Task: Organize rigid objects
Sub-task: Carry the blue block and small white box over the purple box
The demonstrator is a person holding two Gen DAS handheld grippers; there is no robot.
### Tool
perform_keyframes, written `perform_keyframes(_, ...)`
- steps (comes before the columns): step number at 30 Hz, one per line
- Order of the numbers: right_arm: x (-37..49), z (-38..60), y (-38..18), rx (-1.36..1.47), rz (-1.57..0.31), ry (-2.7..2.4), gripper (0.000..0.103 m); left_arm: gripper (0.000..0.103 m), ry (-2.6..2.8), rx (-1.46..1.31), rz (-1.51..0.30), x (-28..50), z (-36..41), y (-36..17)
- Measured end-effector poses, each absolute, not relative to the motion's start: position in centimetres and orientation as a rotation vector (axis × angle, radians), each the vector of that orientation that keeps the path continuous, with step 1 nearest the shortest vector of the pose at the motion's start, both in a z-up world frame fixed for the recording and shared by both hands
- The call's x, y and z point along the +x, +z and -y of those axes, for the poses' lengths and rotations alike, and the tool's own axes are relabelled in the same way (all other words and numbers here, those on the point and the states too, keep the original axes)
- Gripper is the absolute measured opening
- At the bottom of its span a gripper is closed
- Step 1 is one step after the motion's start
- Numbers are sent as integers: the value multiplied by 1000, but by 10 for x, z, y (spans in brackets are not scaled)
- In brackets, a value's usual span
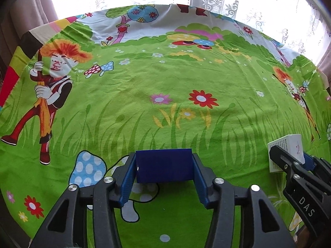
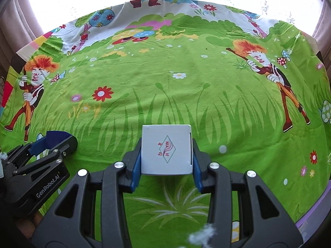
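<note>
The blue box was a dark, plain block with flat faces and no print showing, and it sat between the two fingers of the left gripper, whose blue pads pressed on its sides. The white box was a small carton with a diamond-shaped logo and red characters on its top face, clamped between the pads of the right gripper. Both boxes were just above the green cartoon cloth spread over the table.

The left wrist view showed the white box's side panel with small printed text, off to the right of its own gripper. The right wrist view showed only a corner of the blue box, to its left, and the lettering on the left gripper's arm.
</note>
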State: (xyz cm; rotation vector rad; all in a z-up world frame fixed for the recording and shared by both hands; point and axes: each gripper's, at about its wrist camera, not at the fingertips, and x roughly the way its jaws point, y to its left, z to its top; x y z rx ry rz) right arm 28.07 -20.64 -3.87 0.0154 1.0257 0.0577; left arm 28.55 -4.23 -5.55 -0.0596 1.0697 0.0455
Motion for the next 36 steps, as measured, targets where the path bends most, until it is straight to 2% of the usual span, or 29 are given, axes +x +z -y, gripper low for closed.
perform_keyframes(21,213,234,-1,52,-981,35,44,52,-89,6,-960,230,86,1)
perform_keyframes(36,109,316,32,83,-951,-72,45,52,-363,54,-938,144,176,33)
